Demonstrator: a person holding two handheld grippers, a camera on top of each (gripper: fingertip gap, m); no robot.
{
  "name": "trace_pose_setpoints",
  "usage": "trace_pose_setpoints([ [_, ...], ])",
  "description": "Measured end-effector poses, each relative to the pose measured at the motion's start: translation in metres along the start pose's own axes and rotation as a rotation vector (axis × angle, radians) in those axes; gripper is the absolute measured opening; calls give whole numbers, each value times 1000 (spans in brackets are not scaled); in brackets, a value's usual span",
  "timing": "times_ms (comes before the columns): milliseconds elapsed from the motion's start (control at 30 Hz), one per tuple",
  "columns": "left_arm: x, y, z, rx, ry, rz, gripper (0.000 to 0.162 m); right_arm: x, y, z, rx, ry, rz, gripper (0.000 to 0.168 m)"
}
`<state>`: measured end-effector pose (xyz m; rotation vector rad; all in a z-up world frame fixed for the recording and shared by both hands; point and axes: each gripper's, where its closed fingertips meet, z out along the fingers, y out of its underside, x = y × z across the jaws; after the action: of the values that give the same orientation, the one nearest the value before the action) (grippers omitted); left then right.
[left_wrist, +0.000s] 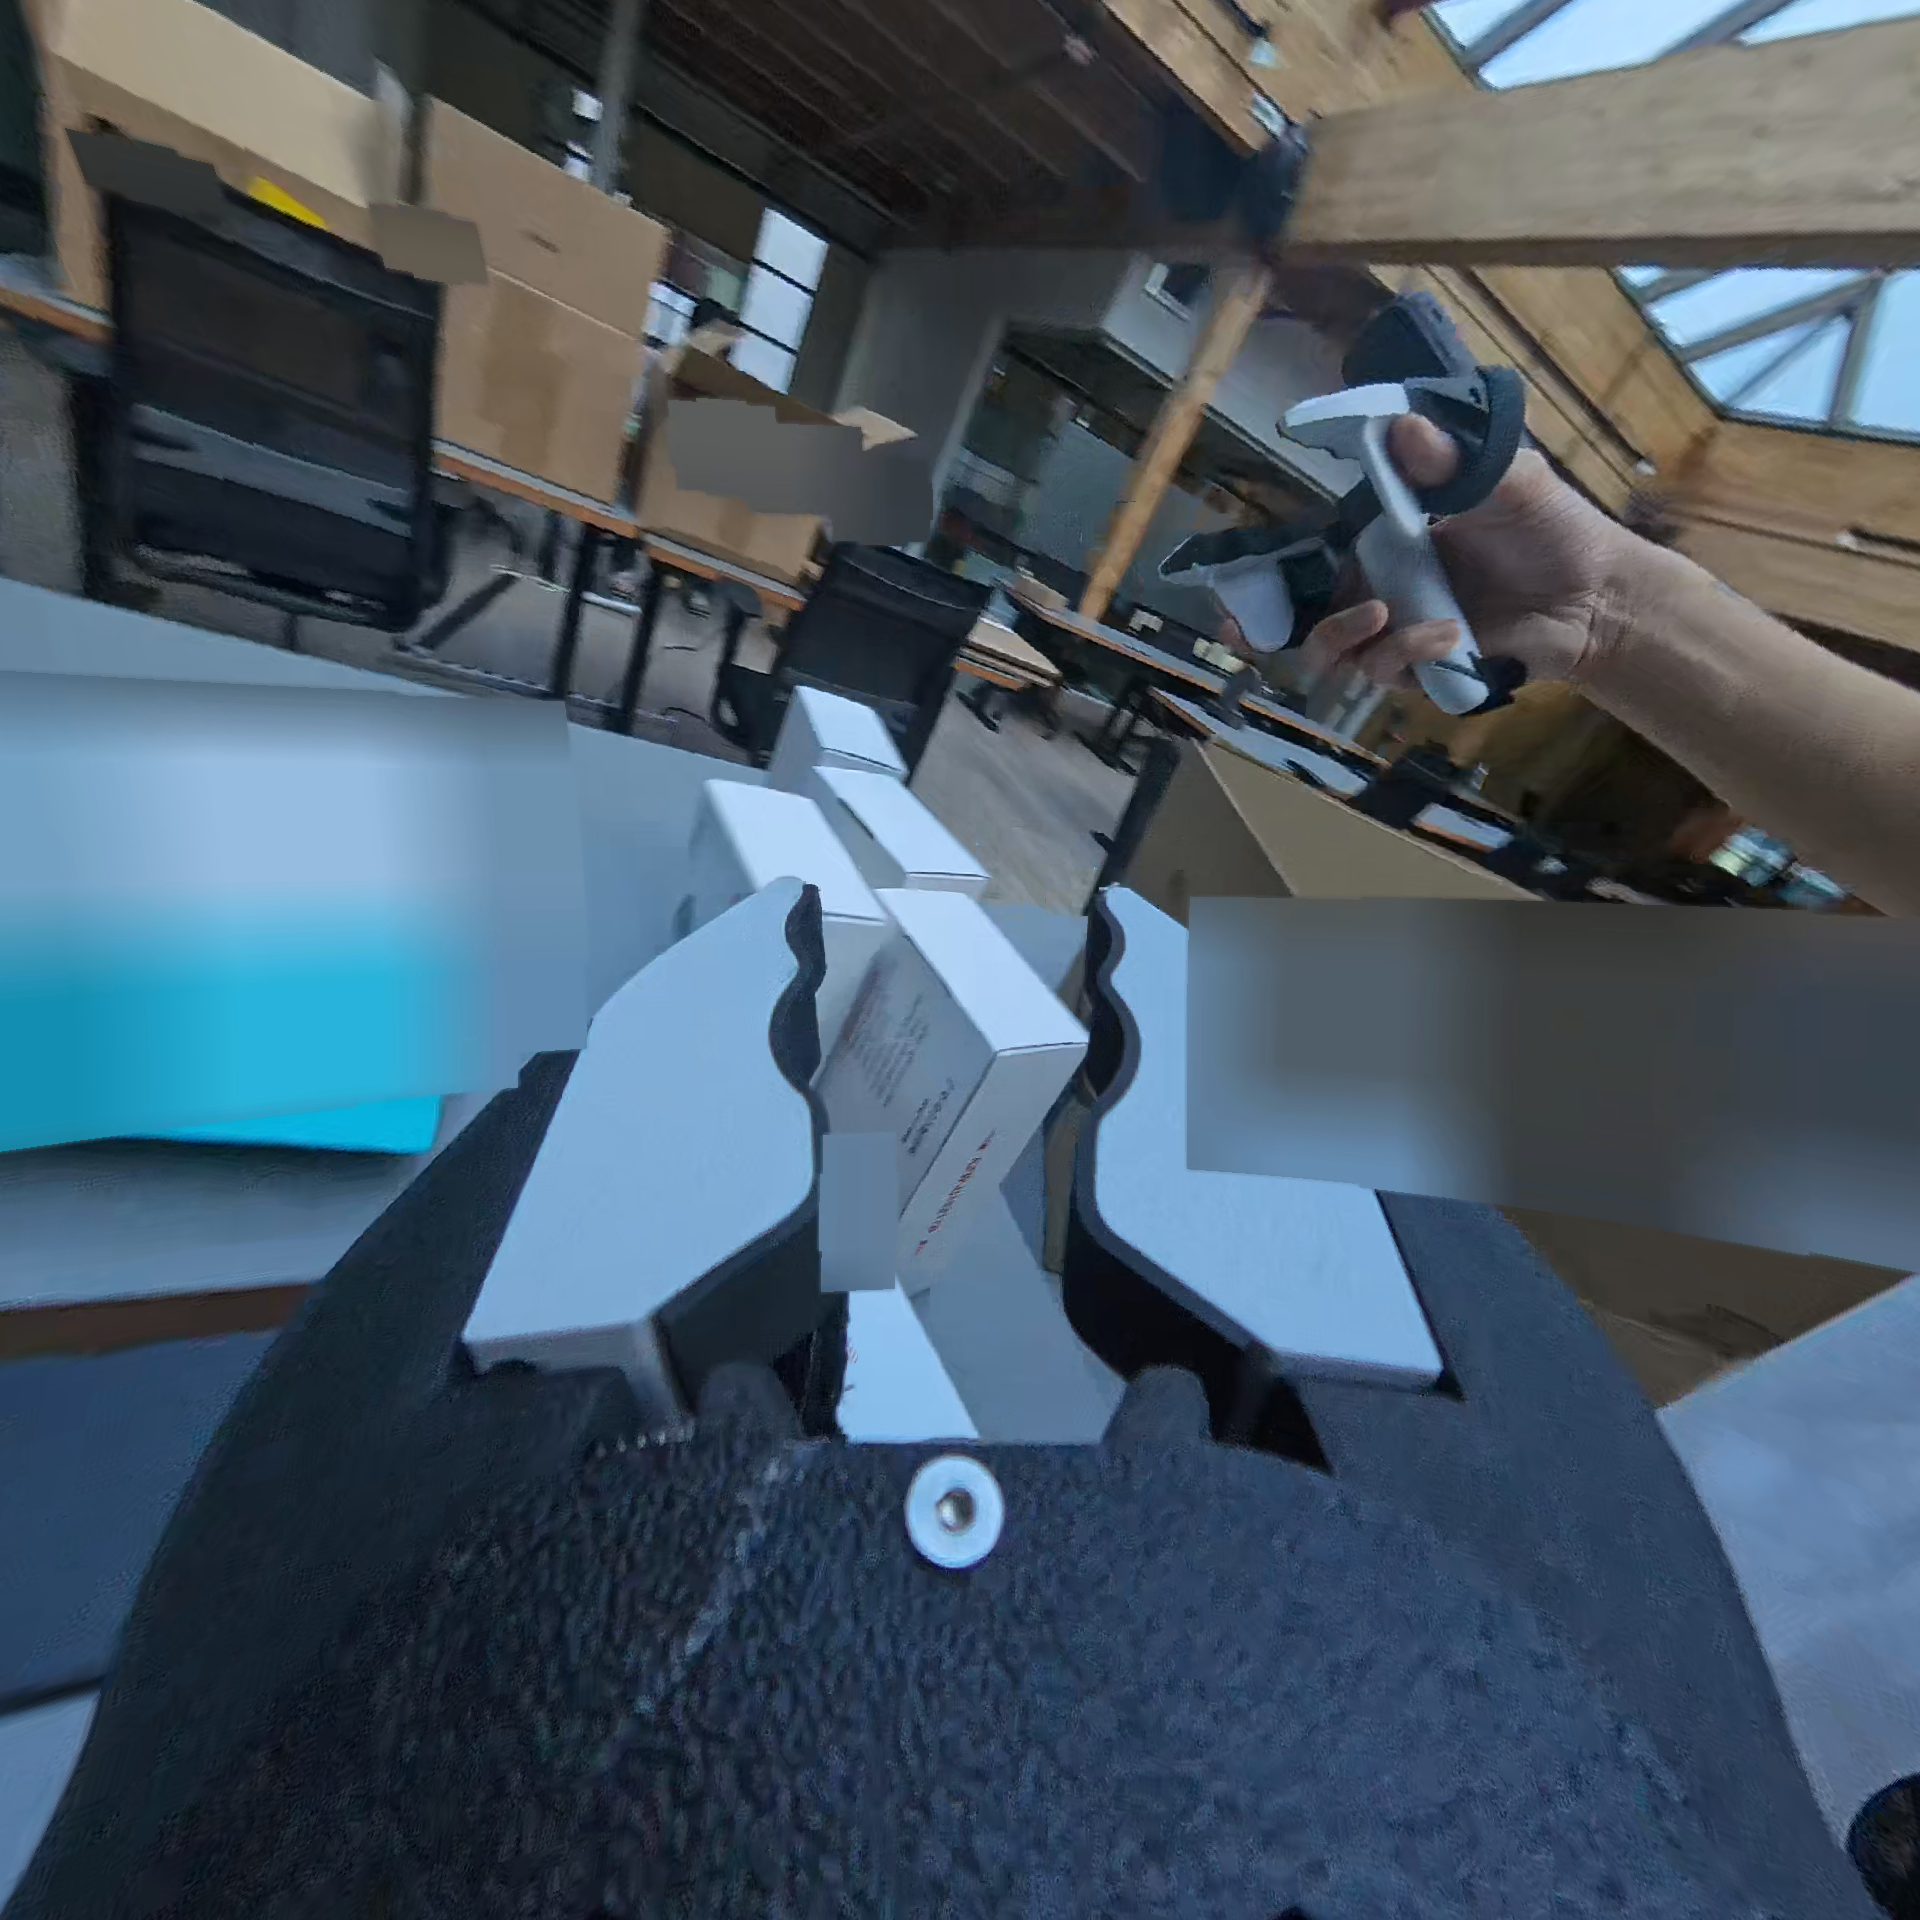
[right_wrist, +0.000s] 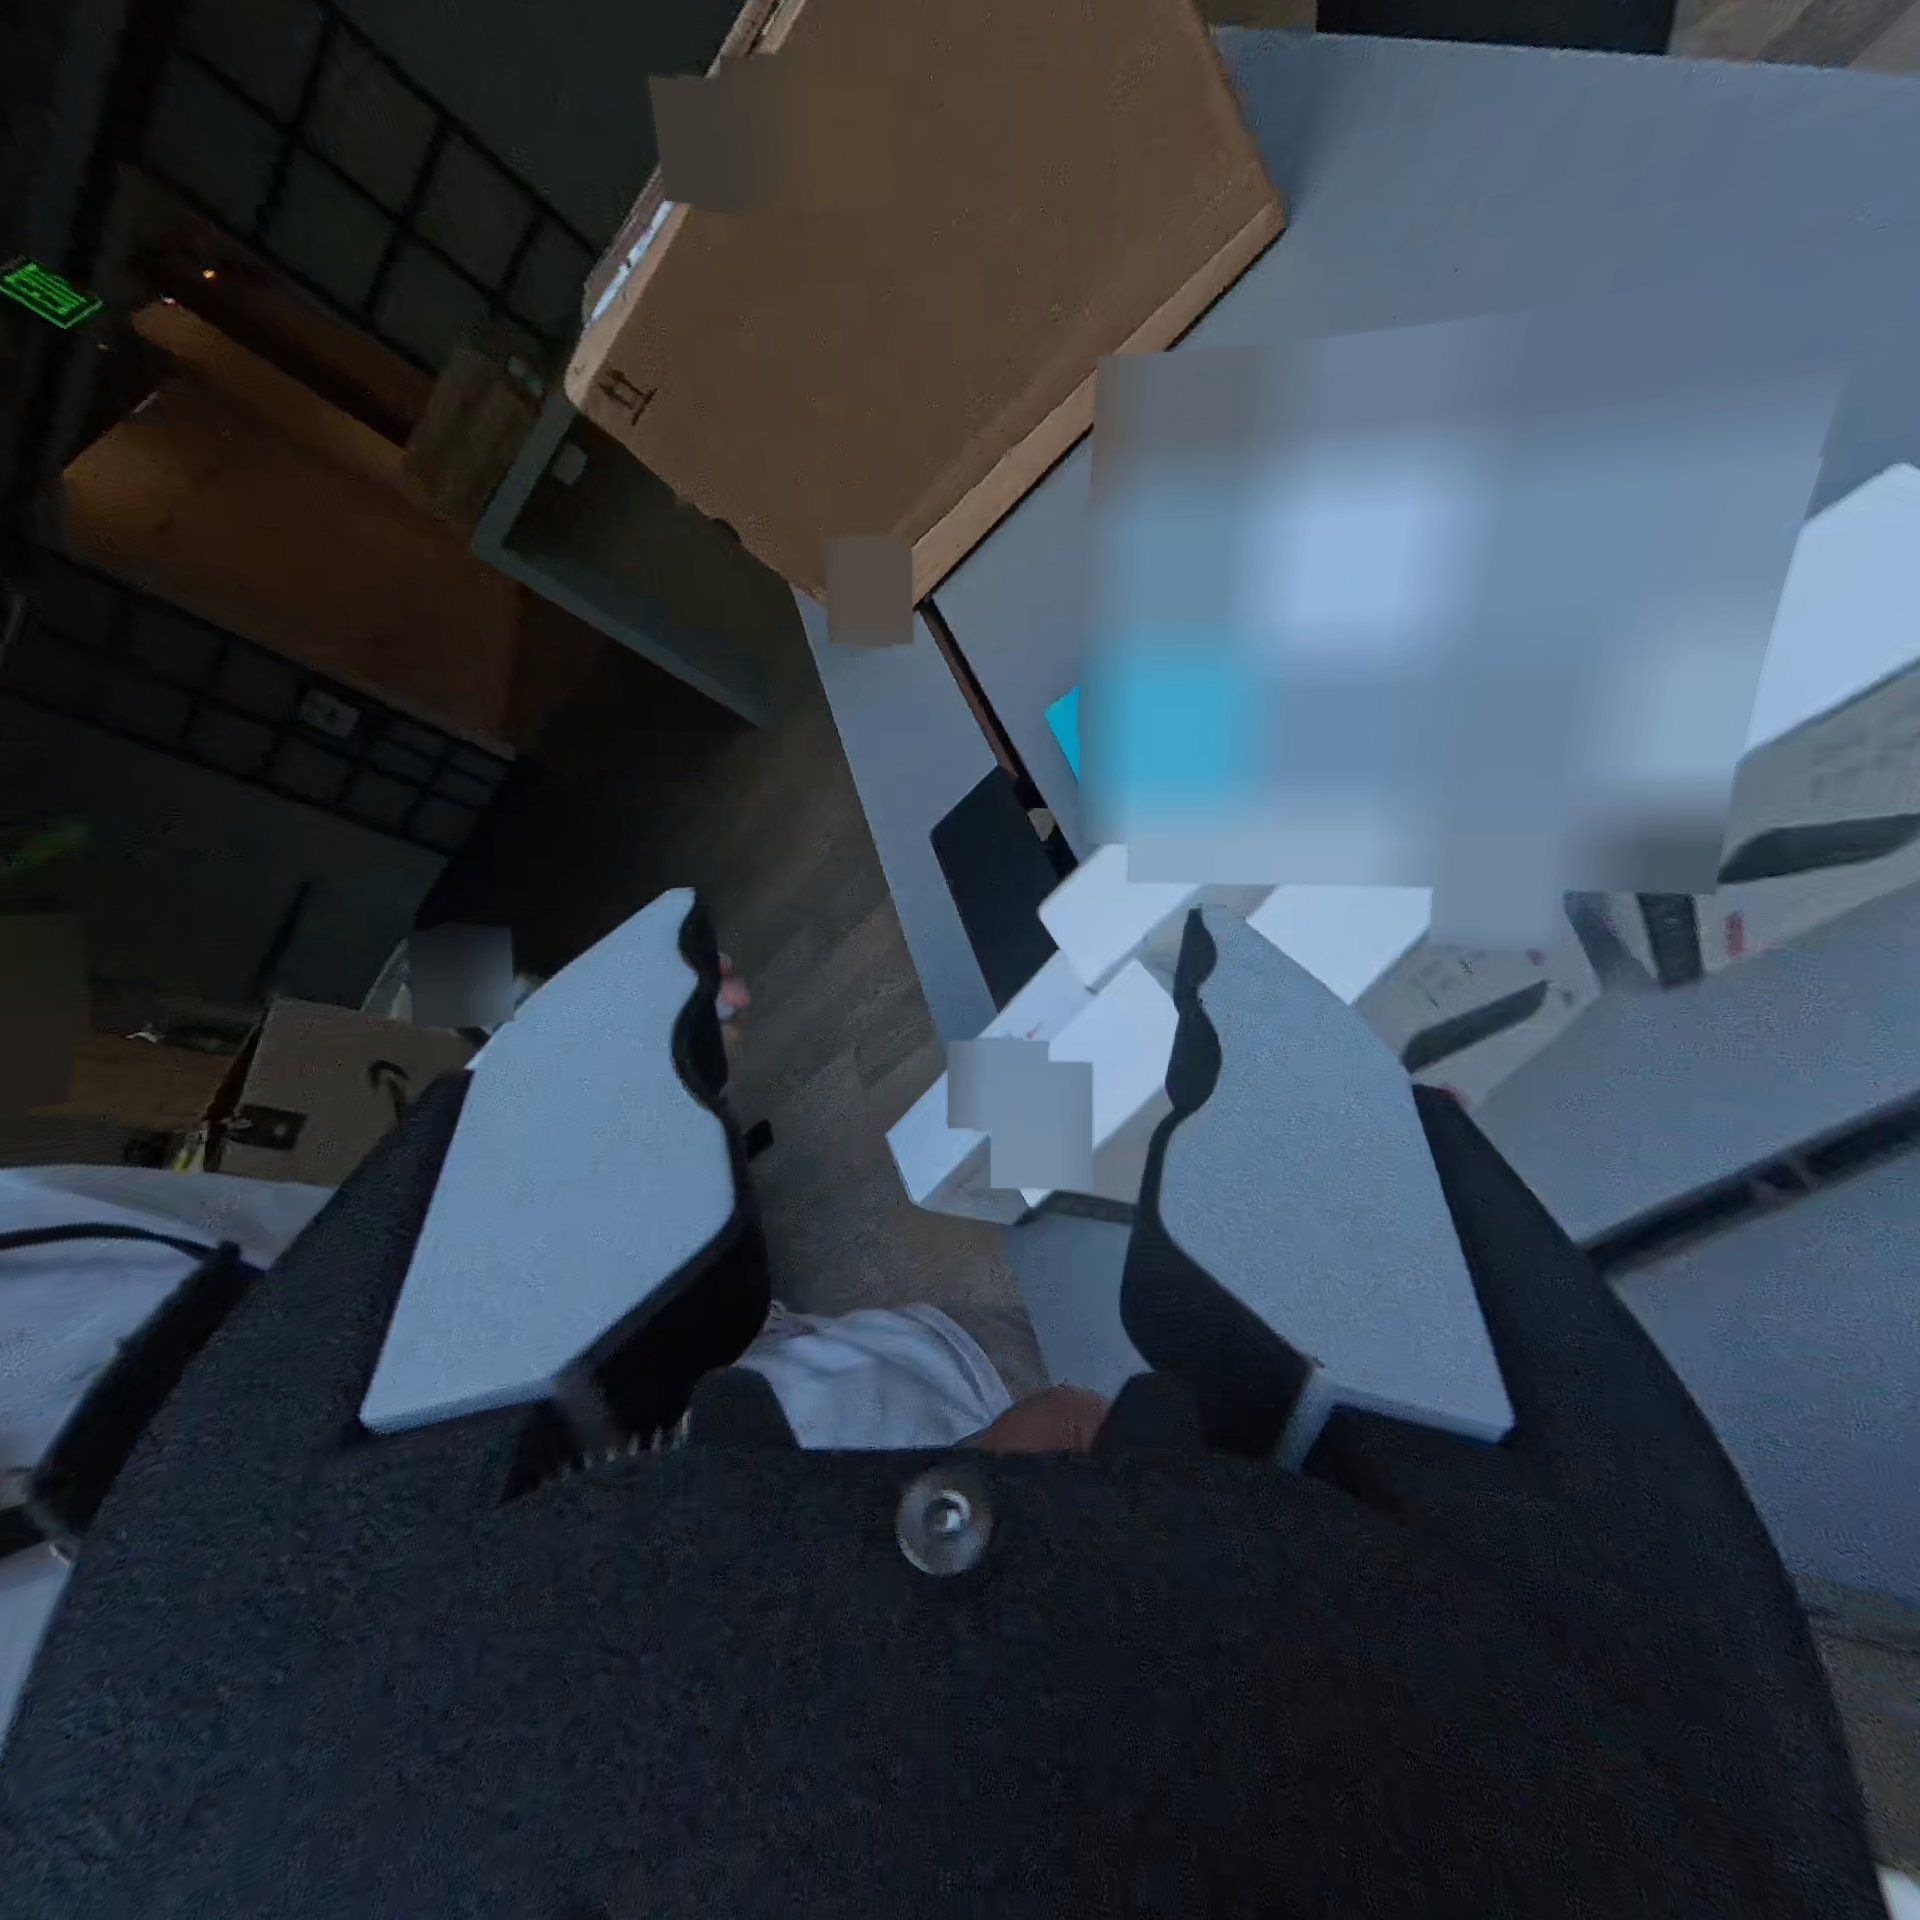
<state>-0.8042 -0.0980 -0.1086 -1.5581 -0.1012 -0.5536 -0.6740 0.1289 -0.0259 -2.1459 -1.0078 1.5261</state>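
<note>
Left tongs: pale grey flat fingers with wavy black rubber inner edges, set in a rough, pebbled black housing. They pinch a small white rectangular cardboard carton, tilted, printed panel facing left.

Beyond it, a row of similar white cartons runs away along the pale grey surface. Far side: brown corrugated boxes, timber beams, skylights.

Right tongs, seen from the left wrist view, are held in a hand high at right, well apart from the cartons.

In the right wrist view the right tongs stand spread, nothing between the fingers; white cartons lie beyond, and a smooth brown cardboard box farther off.
</note>
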Motion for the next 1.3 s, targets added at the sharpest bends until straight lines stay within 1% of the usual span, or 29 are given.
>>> trace_pose_setpoints([
  [67, 23, 2, 39, -47, 136, 40, 48, 20, 28, -73, 63, 153, -39, 82],
  [133, 52, 3, 72, -78, 261, 54, 47, 62, 65, -142, 145, 319, 31, 81],
  [200, 82, 7, 99, -94, 354, 56, 47, 115, 120, -198, 199, 414, 207, 82],
  [267, 111, 13, 122, -100, 413, 62, 47, 180, 189, -238, 217, 487, 420, 87],
  [333, 136, 23, 140, -107, 445, 63, 46, 245, 255, -264, 256, 528, 638, 90],
  [400, 155, 42, 159, -141, 443, 74, 46, 298, 306, -272, 310, 520, 808, 94],
  [467, 170, 58, 179, -164, 415, 84, 47, 339, 348, -265, 275, 527, 870, 98],
  [533, 180, 66, 196, -181, 357, 114, 48, 362, 371, -251, 248, 515, 875, 99],
  [600, 184, 71, 205, -199, 293, 163, 49, 370, 377, -232, 244, 468, 878, 99],
  [633, 186, 74, 207, -218, 268, 167, 49, 373, 379, -221, 229, 453, 881, 103],
  [700, 187, 84, 209, -264, 232, 146, 49, 377, 380, -199, 190, 432, 865, 108],
  [733, 187, 89, 209, -286, 215, 129, 49, 378, 376, -188, 186, 401, 854, 107],
  [767, 187, 94, 209, -306, 196, 114, 49, 377, 371, -177, 193, 370, 852, 111],
  [833, 190, 103, 207, -347, 172, 106, 49, 382, 369, -171, 187, 394, 853, 99],
  [867, 190, 107, 205, -368, 153, 117, 49, 381, 367, -174, 204, 388, 840, 78],
  [900, 188, 110, 203, -389, 124, 138, 50, 378, 362, -178, 247, 358, 828, 64],
  [933, 186, 114, 200, -405, 94, 159, 50, 372, 352, -181, 305, 304, 819, 57],
  [967, 185, 116, 198, -415, 77, 169, 50, 364, 343, -183, 348, 253, 800, 55],
  [1000, 186, 118, 196, -421, 68, 164, 50, 359, 336, -182, 359, 232, 762, 57],
  [1033, 187, 120, 194, -427, 61, 152, 50, 359, 333, -178, 348, 232, 716, 66],
  [1067, 187, 121, 192, -428, 54, 138, 50, 361, 331, -173, 342, 235, 693, 71],
  [1100, 187, 123, 191, -427, 46, 125, 50, 366, 331, -168, 355, 228, 706, 70],
  [1133, 187, 124, 190, -429, 40, 113, 50, 371, 328, -166, 393, 210, 735, 59],
  [1167, 187, 126, 189, -436, 35, 101, 50, 370, 321, -167, 453, 183, 734, 51],
  [1233, 188, 126, 185, -444, 24, 87, 50, 354, 301, -167, 538, 124, 614, 51],
  [1267, 188, 127, 183, -442, 12, 85, 50, 353, 296, -163, 524, 142, 563, 55],
  [1300, 189, 128, 181, -446, 7, 85, 50, 361, 299, -155, 468, 198, 570, 65],
])
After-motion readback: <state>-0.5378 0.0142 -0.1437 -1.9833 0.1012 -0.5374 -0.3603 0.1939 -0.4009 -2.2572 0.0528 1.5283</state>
